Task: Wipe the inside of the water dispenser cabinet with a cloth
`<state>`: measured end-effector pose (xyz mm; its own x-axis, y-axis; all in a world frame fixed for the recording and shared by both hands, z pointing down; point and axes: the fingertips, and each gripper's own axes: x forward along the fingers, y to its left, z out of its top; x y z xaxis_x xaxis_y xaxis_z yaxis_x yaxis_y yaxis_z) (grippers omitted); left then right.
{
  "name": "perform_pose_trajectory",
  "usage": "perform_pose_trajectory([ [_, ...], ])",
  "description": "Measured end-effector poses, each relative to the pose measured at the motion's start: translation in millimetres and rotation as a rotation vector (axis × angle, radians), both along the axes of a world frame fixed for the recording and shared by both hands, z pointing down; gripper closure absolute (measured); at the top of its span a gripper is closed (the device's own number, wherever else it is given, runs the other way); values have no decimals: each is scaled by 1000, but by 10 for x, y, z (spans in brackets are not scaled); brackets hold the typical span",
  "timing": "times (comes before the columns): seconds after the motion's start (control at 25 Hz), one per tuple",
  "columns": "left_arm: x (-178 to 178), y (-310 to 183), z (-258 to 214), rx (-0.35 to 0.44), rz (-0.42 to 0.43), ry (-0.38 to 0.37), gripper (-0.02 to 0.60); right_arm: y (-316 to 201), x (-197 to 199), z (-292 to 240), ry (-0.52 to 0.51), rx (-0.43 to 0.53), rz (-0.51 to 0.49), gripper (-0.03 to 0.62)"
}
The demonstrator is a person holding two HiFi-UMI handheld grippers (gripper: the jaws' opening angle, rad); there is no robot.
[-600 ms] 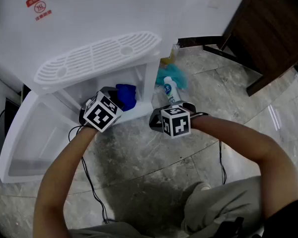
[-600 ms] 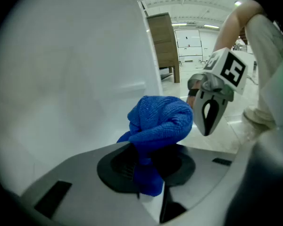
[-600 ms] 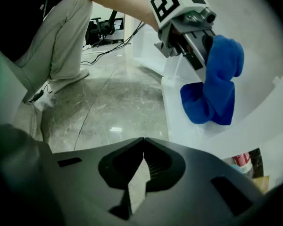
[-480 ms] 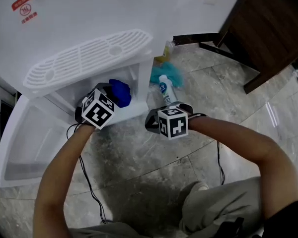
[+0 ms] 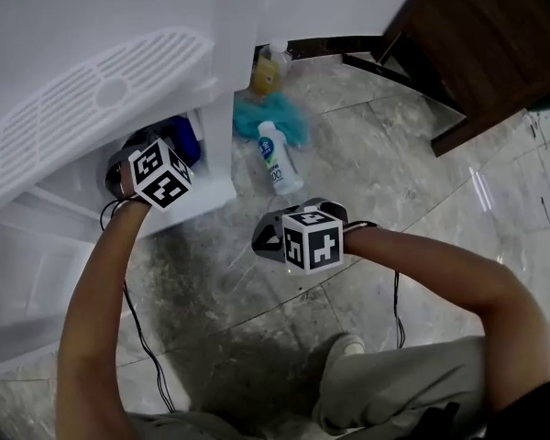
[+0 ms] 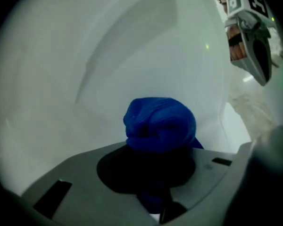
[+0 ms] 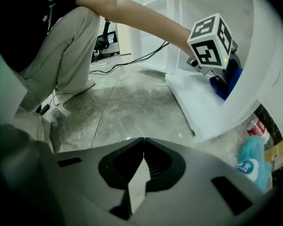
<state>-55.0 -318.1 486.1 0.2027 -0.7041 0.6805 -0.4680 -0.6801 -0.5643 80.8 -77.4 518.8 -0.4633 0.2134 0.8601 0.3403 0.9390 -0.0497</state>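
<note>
Blue cloth (image 6: 160, 124) is bunched tight in the left gripper's (image 6: 154, 187) fingers and has slid deeper into the white cabinet (image 5: 215, 191), so the wiping looks under way. The right gripper (image 7: 142, 173) has its fingers pinched together, empty, hanging over the floor.

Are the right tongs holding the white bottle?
No, the right tongs are shut on nothing, and the white bottle lies on the floor.
</note>
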Motion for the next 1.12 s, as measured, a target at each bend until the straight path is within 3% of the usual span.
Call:
perform_pose_trajectory([
  [0.08, -31, -107, -7, 27, 0, -35, 491, -1, 47, 9, 4, -4, 4, 595],
  [0.4, -80, -92, -4, 46, -35, -2, 497, -29, -120, -45, -12, 3, -11, 595],
  [0.6, 84, 114, 35, 2, 98, 54, 500, 43, -257, -38, -15, -4, -40, 595],
  [0.8, 21, -59, 44, 33, 105, 3, 500, 102, -284, -41, -13, -20, -39, 595],
  [1.0, -27, -110, 27, 33, 52, 103, 500, 138, -168, -23, 11, -23, -41, 595],
  [1.12, 28, 33, 27, 29, 87, 112, 500, 126, -168, -1, 20, -19, -47, 595],
])
